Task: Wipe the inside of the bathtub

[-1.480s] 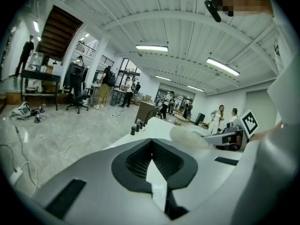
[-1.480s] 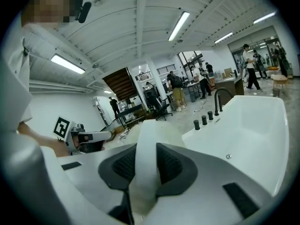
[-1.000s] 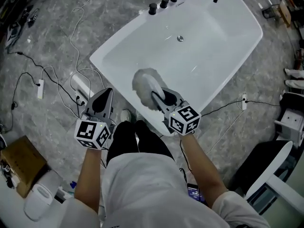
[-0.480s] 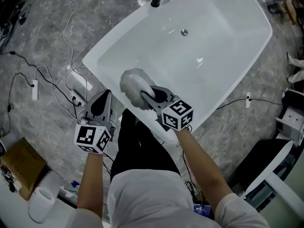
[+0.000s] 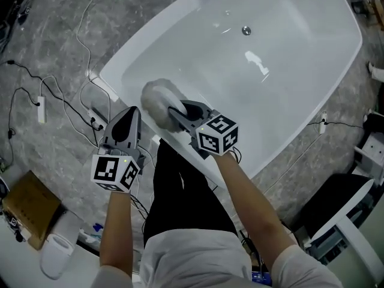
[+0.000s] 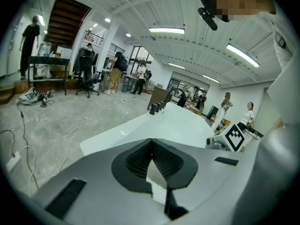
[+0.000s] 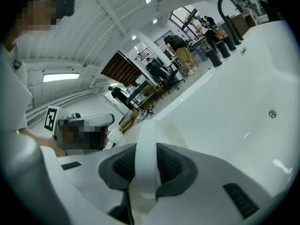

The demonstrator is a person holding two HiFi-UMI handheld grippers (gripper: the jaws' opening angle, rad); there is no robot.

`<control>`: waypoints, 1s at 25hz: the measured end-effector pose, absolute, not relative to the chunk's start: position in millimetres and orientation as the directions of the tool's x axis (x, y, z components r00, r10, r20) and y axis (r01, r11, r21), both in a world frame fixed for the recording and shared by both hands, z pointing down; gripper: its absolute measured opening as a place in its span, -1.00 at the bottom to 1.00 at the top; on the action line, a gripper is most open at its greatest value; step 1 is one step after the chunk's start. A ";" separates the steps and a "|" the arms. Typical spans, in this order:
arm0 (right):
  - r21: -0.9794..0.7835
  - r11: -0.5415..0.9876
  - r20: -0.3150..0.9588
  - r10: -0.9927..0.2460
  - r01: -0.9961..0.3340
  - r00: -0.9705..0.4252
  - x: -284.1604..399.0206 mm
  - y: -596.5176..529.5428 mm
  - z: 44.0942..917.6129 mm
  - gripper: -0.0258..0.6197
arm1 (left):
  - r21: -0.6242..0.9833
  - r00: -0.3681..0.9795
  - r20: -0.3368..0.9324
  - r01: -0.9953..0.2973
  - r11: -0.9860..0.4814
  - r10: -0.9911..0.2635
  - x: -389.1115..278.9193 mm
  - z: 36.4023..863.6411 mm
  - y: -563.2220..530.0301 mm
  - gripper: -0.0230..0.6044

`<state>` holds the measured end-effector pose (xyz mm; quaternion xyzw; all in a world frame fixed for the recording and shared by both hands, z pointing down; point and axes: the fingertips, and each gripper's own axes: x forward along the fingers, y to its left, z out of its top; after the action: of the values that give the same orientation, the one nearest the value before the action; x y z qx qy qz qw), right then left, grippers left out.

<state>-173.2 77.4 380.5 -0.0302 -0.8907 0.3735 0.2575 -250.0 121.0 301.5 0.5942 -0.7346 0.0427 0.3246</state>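
The right claw [image 5: 180, 110], shut tight on the duster [image 5: 157, 98] handle, has slid its fluffy head left along the bathtub [image 5: 312, 77] near wall, so wiping goes on. The left claw [image 5: 131, 117] is closed and empty, outside the tub.

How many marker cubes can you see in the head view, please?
2. One cube is on the left gripper, outside the bathtub; the other is on the right gripper, over the tub's near rim. Neither is hidden.

I note white bathtub [image 5: 300, 89] lying diagonally across upper frame, drain [image 5: 246, 30] near top; fluffy white wiping pad [image 5: 157, 98] at its lower-left end.
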 end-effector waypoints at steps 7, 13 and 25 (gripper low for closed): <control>-0.718 0.682 0.408 0.252 -0.138 -0.878 -198.5 83.8 411.6 -0.61 | 0.322 -0.100 0.520 -0.897 0.303 -0.849 -263.3 327.0 117.9 -0.89; -0.743 0.652 0.397 0.242 -0.154 -0.885 -214.1 86.1 438.9 -0.61 | 0.314 -0.111 0.517 -0.898 0.309 -0.849 -277.7 347.0 119.1 -0.90; -0.812 0.571 0.332 0.285 -0.119 -0.899 -235.3 82.9 466.8 -0.62 | 0.308 -0.117 0.522 -0.898 0.315 -0.845 -287.3 371.4 112.7 -0.90</control>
<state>-235.3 82.9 466.8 -0.0483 -0.8586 0.4608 0.2193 -287.3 112.7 371.4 0.5839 -0.7462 0.0417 0.3170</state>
